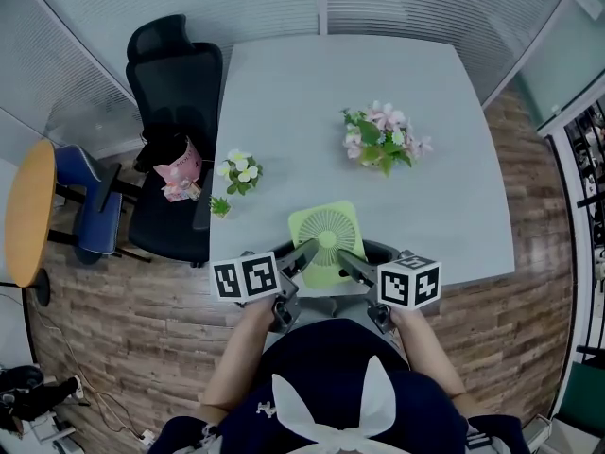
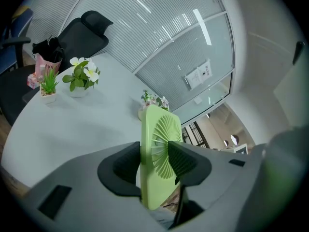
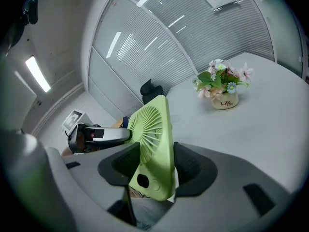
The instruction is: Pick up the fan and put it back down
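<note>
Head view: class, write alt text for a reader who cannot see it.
The left gripper and right gripper clamp a green fan from either side at the near edge of a grey table. Farther back stand pink potted flowers.

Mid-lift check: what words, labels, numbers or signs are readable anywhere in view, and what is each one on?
"Life": on the cream flower pot in the right gripper view; the last letter is unsure.
Pink bag: has print, too blurred to read.
Paper sheets on the glass wall: too small to read.
Green fan: no text visible.
</note>
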Motion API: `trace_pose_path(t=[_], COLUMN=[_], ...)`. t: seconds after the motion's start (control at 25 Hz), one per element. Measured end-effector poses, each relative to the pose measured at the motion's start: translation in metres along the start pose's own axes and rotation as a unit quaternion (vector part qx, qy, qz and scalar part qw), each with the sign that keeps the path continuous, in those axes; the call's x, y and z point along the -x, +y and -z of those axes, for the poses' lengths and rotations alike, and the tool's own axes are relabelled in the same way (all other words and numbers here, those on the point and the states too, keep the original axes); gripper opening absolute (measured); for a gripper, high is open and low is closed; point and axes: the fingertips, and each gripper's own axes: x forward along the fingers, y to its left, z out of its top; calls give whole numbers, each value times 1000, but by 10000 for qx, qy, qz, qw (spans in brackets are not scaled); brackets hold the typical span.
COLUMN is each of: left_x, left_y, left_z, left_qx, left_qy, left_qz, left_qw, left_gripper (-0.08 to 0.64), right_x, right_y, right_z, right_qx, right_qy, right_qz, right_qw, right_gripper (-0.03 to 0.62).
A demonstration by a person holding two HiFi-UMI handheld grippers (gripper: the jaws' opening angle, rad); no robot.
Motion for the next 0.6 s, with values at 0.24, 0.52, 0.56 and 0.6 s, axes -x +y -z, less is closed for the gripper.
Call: trace_pose_path(t=[0.24,0.52,0.56,0.6], left_x=[1,-7,-9,-12], left_y=[-1,-7,-9,-10], left_z=[-7,-15,-15,-15], left_qx=[-27,-154,-171,-184], left_qy=[-12,71,88,106], left_qz=[-1,98,109,116], left_qw=[10000,9998,9998,9997], left_gripper=[190,190,190,190], right_x=[-1,2,4,6], right_y=[2,-2,-4,-7], right_z=[-5,-13,-15,-15], right_qx=[-8,-65,-80,-96], right_qy=[-65,-189,-206,-219], right_qz=[28,122,135,145], right_qw=[10000,9997,9997,9996], right_gripper=[221,221,221,221])
